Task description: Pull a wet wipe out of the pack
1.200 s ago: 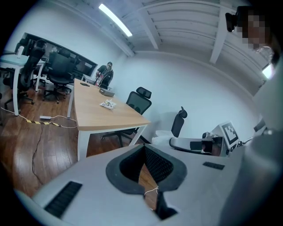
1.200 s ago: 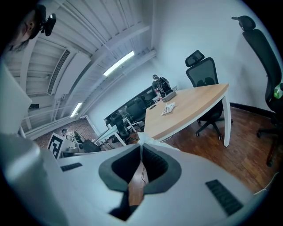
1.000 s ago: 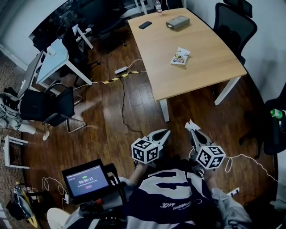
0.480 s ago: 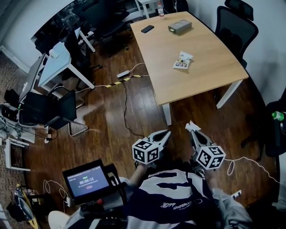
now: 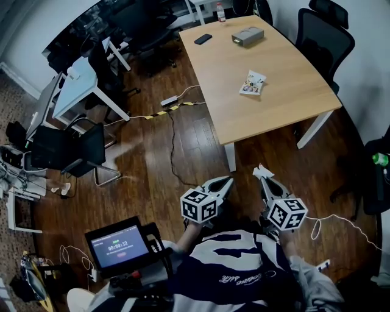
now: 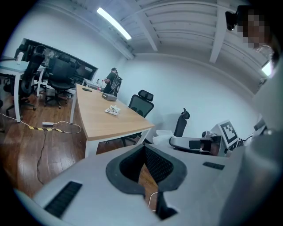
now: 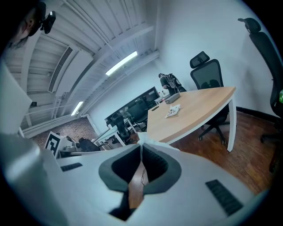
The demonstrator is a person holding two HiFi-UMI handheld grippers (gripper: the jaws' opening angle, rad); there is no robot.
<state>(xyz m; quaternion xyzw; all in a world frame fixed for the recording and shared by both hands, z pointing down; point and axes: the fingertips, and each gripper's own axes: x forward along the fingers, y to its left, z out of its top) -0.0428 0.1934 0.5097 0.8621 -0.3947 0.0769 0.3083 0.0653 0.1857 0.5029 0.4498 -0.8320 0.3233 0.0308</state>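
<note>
Right gripper [image 5: 262, 178] was clenched on a white wet wipe [image 5: 261, 171]. A small crumpled bit of the wipe stuck out past the fingertips, and its visible end pointed forward in line with the jaws, toward the table [image 5: 286, 106]. How much of it sat between the pads wasn't visible, so its full long axis was unclear.

Left gripper [image 5: 228, 181] was clenched too, tips together with nothing in them. It sat just beside the right gripper on its left, level with it. Both pointed ahead and a bit down, over wood floor [image 5: 152, 158].

The wipe pack [image 5: 253, 83] lay flat on the table well ahead of both grippers, past the near table edge and slightly to the right gripper's side. It touched neither gripper. It showed a colourful print, but was too small to call its long axis or facing with any confidence.

Farther ahead than the pack, at the table's far end, were a grey box [image 5: 247, 36], a dark phone [image 5: 203, 39] to its left, and a bottle [image 5: 220, 11] beyond those. A black office chair [image 5: 323, 36] stood ahead and to the right of the right gripper, at the table's far side. A cable [image 5: 172, 140] ran on the floor ahead and left of the left gripper. A small screen [image 5: 117, 245] was behind and left of the left gripper, close to the person's body.
</note>
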